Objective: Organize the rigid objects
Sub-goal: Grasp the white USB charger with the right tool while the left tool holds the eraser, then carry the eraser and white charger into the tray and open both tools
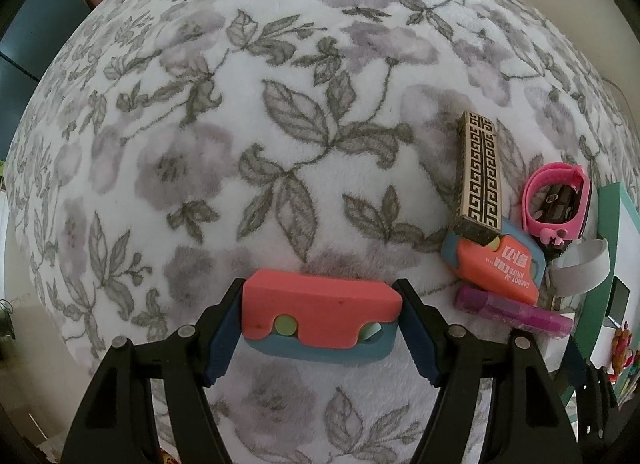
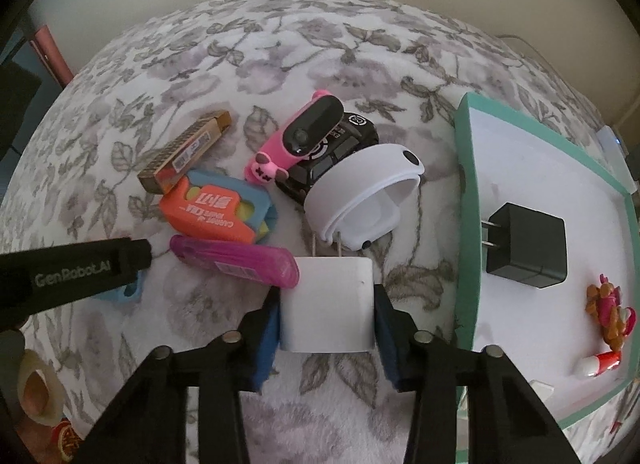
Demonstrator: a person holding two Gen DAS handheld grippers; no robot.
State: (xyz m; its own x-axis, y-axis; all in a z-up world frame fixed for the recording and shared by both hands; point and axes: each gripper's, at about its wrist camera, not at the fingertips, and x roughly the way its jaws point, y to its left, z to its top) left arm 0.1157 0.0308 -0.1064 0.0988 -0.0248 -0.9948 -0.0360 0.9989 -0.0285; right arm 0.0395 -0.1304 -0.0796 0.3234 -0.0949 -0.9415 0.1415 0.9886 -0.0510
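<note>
White charger (image 2: 327, 304) is clamped in the right gripper (image 2: 326, 328) on the floral blanket (image 2: 280, 56), beside the teal tray (image 2: 466, 192). Left gripper (image 1: 320, 334) grips an orange knife toy (image 1: 320, 314).

You are working over a floral fleece blanket (image 2: 320, 56). In the right wrist view, a heap lies at ten o'clock: a gold patterned box (image 2: 184, 152), an orange carrot knife toy (image 2: 216, 210), a purple tube (image 2: 240, 260). At three o'clock sits a teal-rimmed tray (image 2: 466, 184) (white inside).
</note>
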